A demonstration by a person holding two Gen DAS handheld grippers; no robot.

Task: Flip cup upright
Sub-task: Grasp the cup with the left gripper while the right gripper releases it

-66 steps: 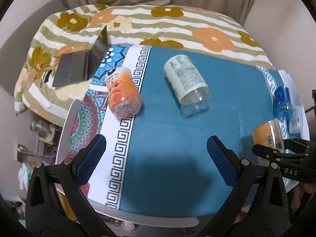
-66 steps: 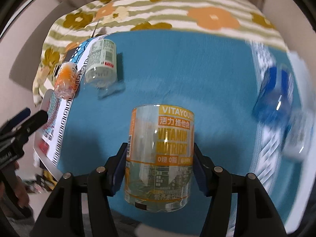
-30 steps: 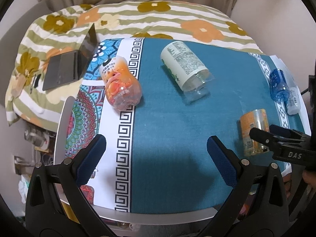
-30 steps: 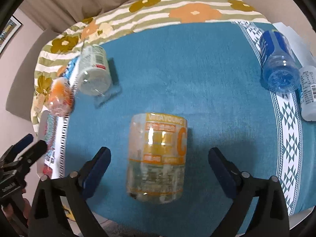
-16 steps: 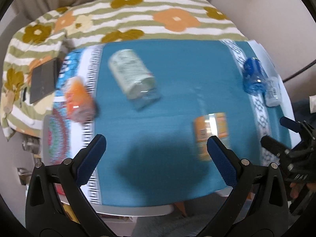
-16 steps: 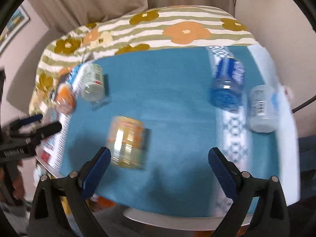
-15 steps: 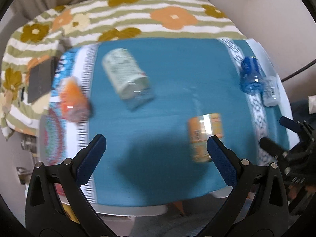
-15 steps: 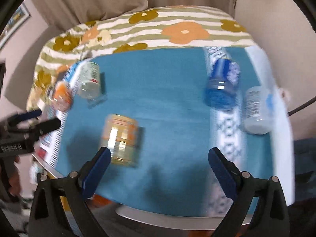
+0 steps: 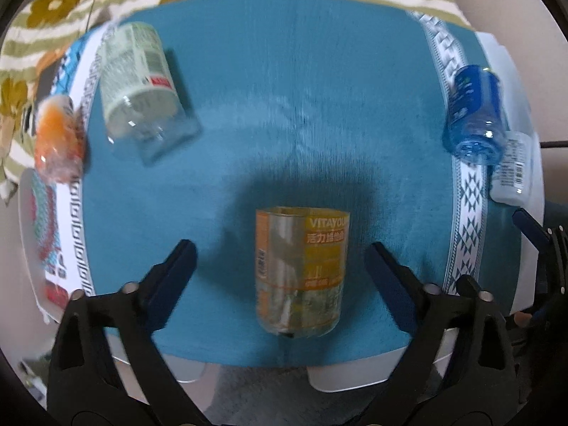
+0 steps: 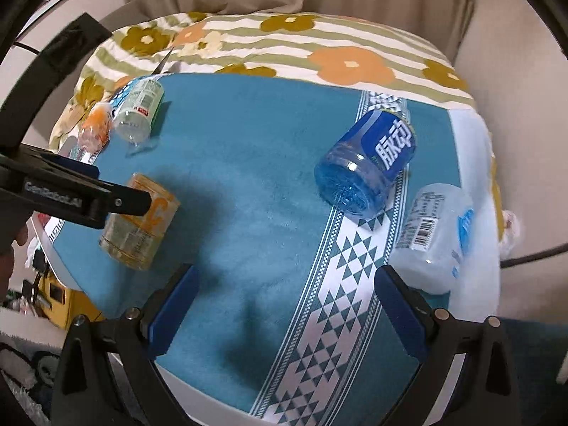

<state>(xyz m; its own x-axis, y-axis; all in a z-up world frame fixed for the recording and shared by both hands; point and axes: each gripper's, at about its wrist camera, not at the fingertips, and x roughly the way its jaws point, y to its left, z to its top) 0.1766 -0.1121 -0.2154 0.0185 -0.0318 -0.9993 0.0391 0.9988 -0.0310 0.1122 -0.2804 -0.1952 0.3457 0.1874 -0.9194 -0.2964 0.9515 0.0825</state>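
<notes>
A clear cup with an orange VITAYOUNG label (image 9: 301, 273) stands upright near the table's front edge, mouth up. It also shows in the right wrist view (image 10: 142, 223). My left gripper (image 9: 280, 262) is open, its fingers on either side of this cup without touching it. My right gripper (image 10: 284, 294) is open and empty over the patterned border of the teal cloth (image 10: 248, 184). A blue cup (image 10: 369, 167) lies on its side ahead of it, and a clear white-labelled cup (image 10: 436, 234) lies on its side at the right edge.
A green-labelled cup (image 9: 138, 81) and an orange cup (image 9: 56, 142) lie on their sides at the far left. The left gripper's arm (image 10: 71, 195) crosses the right wrist view at left. A floral bedspread (image 10: 284, 42) lies behind the table.
My right gripper let go of the orange-labelled cup, left it standing, and moved right toward the blue cup. My left gripper swung right and now straddles the orange-labelled cup.
</notes>
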